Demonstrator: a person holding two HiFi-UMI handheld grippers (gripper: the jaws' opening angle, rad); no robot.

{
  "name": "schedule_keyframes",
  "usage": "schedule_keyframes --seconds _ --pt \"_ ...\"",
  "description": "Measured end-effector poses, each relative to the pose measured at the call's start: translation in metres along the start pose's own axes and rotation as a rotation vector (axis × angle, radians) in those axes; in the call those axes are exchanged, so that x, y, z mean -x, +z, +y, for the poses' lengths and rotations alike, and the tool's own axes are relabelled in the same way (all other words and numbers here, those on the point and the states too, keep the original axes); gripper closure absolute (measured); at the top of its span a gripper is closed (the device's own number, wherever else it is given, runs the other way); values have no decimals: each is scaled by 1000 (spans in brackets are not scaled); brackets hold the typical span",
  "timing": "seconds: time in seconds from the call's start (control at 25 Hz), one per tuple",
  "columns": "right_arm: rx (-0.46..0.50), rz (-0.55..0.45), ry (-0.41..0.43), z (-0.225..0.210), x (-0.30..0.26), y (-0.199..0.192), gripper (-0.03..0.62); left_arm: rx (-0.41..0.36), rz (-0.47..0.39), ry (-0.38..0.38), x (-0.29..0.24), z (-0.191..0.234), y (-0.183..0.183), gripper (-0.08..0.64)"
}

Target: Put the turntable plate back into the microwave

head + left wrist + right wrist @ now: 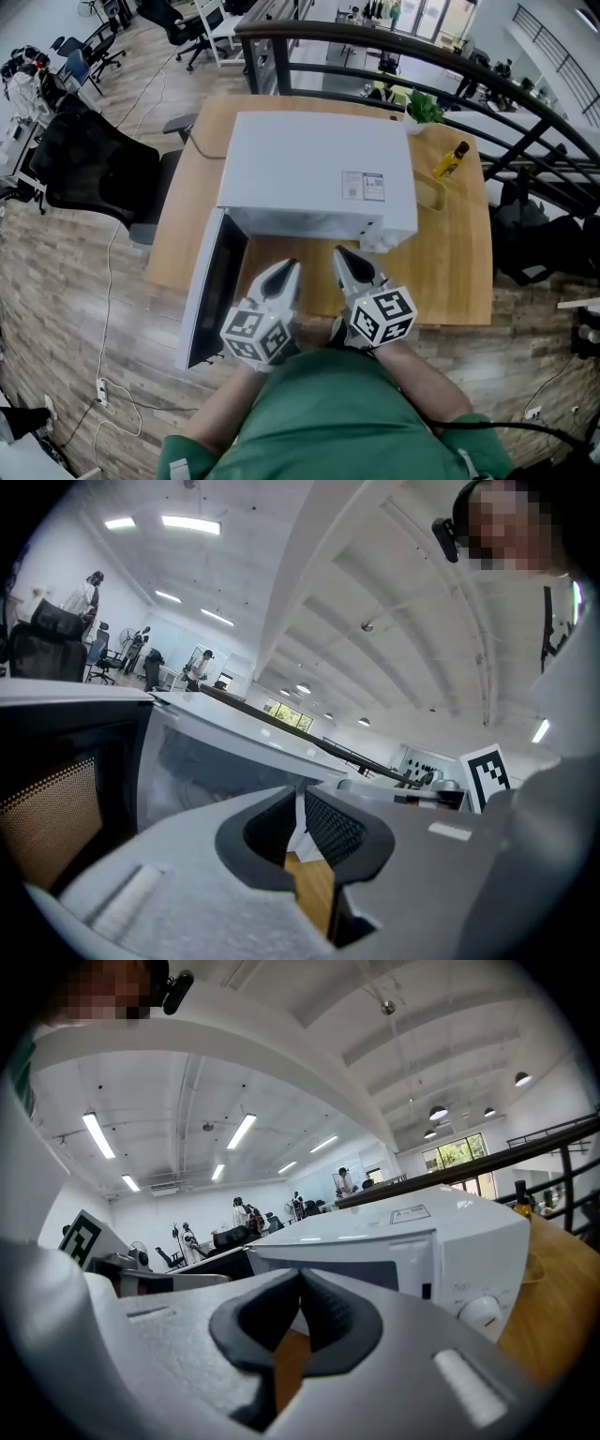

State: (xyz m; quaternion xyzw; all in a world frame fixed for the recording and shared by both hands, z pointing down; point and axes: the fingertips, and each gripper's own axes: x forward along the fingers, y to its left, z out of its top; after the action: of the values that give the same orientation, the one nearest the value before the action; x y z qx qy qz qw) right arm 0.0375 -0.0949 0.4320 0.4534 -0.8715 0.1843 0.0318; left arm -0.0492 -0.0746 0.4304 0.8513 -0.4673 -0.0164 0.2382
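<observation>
On the table [450,272], the microwave [309,173] fills the left and middle, its front close to the near edge. Its door [211,286] swings open past the near left corner. Bare wood runs along the right edge. The left tongs [281,278] and right tongs [349,262] hang side by side at the near edge, both fully closed and empty. Turntable plate: cannot tell, cavity too dim.

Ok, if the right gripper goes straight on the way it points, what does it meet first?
Probably the microwave front: the right gripper, shut and empty, aims near where the open cavity meets the knob panel. Depth is unclear.
</observation>
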Motion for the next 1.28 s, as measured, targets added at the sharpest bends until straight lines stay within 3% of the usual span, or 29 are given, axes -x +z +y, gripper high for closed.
schedule_keyframes --seconds 1.28 --pt "17 6 9 -5 1 -2 589 -9 34 8 -8 2 -5 522"
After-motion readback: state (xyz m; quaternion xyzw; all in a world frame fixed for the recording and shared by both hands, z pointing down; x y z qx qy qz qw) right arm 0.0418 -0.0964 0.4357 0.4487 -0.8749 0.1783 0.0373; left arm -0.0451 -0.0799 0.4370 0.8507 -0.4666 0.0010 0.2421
